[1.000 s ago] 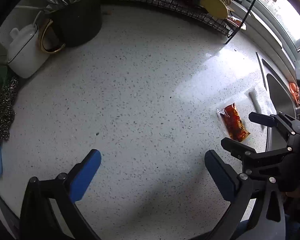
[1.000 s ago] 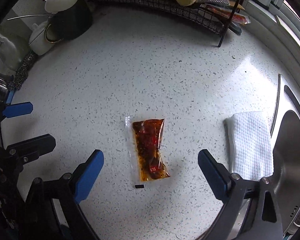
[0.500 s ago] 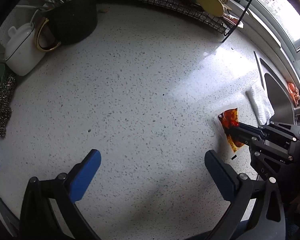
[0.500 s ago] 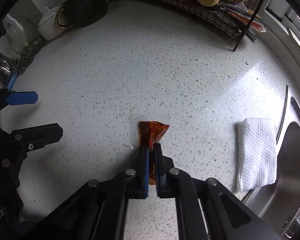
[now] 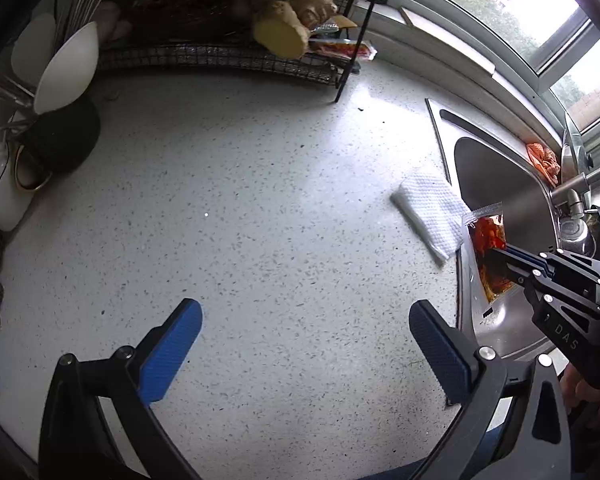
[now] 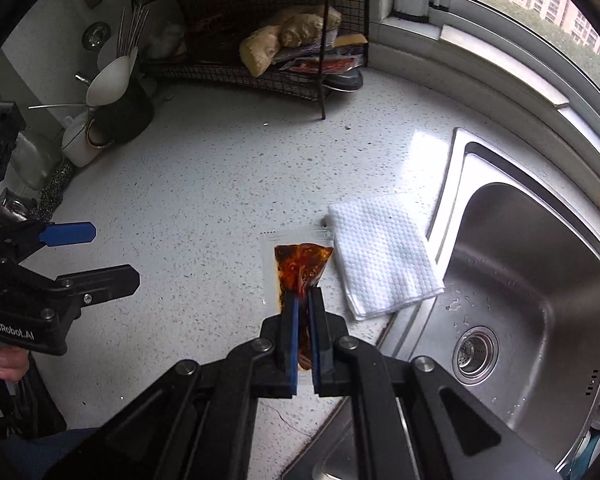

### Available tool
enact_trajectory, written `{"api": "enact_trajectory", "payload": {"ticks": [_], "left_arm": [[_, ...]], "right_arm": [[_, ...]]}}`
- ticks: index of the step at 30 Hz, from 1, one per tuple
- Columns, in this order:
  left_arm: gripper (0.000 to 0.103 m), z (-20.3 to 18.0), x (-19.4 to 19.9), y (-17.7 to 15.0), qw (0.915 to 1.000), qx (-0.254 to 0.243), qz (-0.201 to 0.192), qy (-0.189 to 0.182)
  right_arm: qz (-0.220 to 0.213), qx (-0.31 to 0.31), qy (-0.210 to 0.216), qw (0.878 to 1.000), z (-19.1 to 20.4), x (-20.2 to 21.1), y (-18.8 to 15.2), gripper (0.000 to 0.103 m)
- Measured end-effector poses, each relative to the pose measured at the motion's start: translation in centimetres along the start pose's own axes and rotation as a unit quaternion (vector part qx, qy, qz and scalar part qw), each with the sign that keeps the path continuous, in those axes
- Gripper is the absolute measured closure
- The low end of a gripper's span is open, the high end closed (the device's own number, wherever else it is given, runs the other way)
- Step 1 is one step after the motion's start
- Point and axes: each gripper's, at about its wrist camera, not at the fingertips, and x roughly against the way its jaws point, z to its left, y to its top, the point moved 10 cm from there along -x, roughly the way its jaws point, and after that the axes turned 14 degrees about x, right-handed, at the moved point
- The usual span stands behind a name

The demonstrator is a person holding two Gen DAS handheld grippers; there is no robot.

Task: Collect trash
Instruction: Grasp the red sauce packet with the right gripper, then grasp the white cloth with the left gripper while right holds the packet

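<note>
The right gripper (image 6: 304,300) has its blue-padded jaws pinched tight on the lower end of a clear sauce packet (image 6: 300,266) filled with dark red chili oil. The packet sticks out ahead of the fingertips, lifted clear of the speckled white countertop (image 6: 220,184); in the left wrist view it hangs over the near rim of the sink. The left gripper (image 5: 304,332) hovers above bare counter with its jaws spread wide and nothing between them; in the right wrist view it appears at the left edge, with a person's fingers (image 6: 10,362) wrapped on its handle.

Just past the packet, a folded white paper towel (image 6: 384,256) lies on the counter, one corner overhanging the rim of the stainless steel sink (image 6: 540,280). The sink basin carries scattered water drops and a round drain strainer (image 6: 474,350). An orange scrap (image 5: 544,160) sits on the far ledge of the sink, near the faucet (image 5: 580,188).

Farther back on the left, a black utensil holder (image 6: 126,114) holds white spoons and metal chopsticks, with a white mug (image 6: 80,144) touching it and a steel wool scrubber (image 6: 54,194) close by. At the back stands a black wire rack (image 6: 268,20) holding ginger roots (image 6: 288,36) and flat seasoning sachets. Beyond it, a window (image 6: 540,4) looks out on apartment blocks.
</note>
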Motion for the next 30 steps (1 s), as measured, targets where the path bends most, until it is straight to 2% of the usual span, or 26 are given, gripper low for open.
{"api": "enact_trajectory", "payload": {"ticks": [9,15,18,22,23,26,29,30], "left_arm": [[0.0,-7.5,-2.7,2.4,0.9946,-0.102,0.017,-0.012],[0.0,-12.6,-5.8,3.0,0.9792,-0.195,0.043,-0.035],[0.004,-14.2,-8.1,3.2,0.9697,-0.236,0.055,-0.029],[0.013,-15.2,-10.5,2.8,0.9614,-0.261,0.083,-0.026],[0.014,-15.3,-11.1,3.3,0.9669,-0.245,0.07,-0.008],[0.014,-16.2,-12.4,2.7,0.9586,-0.272,0.084,-0.009],[0.021,-16.5,-13.4,2.0,0.951,-0.294,0.097,-0.003],[0.023,-16.6,-13.6,2.0,0.9486,-0.304,0.089,0.003]], "right_arm": [[-0.011,-0.069,-0.035,0.997,-5.4,1.5,-1.4,0.099],[-0.003,-0.118,-0.045,0.992,-8.1,1.3,-2.3,0.099],[0.007,-0.134,-0.047,0.99,-8.8,0.9,-3.2,0.099],[0.02,-0.157,-0.049,0.986,-10.1,0.4,-4.3,0.099],[0.023,-0.162,-0.049,0.985,-10.4,0.2,-4.5,0.099],[0.03,-0.174,-0.047,0.983,-11.0,-0.2,-4.8,0.099],[0.034,-0.179,-0.044,0.982,-11.4,-0.6,-4.9,0.099],[0.035,-0.179,-0.043,0.982,-11.5,-0.7,-4.8,0.099]]}}
